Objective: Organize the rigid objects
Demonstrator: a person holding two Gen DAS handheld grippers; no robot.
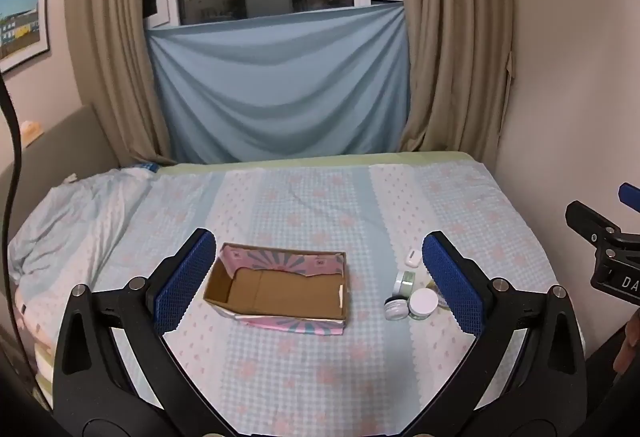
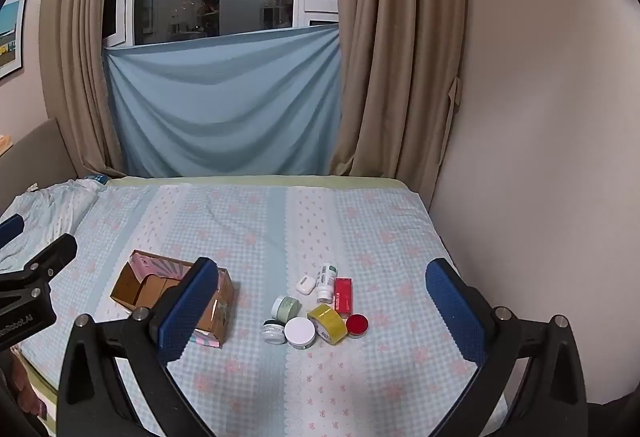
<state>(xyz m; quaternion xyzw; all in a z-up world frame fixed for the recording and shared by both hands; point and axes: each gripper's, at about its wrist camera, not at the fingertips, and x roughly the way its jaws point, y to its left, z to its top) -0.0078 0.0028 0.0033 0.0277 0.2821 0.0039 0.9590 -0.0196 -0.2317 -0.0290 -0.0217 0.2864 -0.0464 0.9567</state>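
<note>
An open cardboard box [image 1: 280, 287] with pink patterned sides sits on the checkered bedsheet; it also shows in the right wrist view [image 2: 176, 297]. To its right lies a cluster of small items: a white-lidded jar [image 2: 300, 333], a green jar [image 2: 286, 308], a small dark-rimmed jar [image 2: 273, 331], a yellow tape roll [image 2: 328, 323], a red-lidded tin [image 2: 357, 325], a red box [image 2: 343, 297], a white bottle [image 2: 326, 283] and a white earbud case [image 2: 306, 284]. My left gripper [image 1: 316, 285] is open and empty above the box. My right gripper [image 2: 320, 313] is open and empty above the cluster.
The bed [image 1: 320, 377] fills the foreground, with crumpled bedding [image 1: 72, 221] at the left. A wall [image 2: 540, 157] runs along the right edge. Beige curtains [image 2: 400, 57] and a blue cloth [image 1: 280, 89] hang behind the bed's far edge.
</note>
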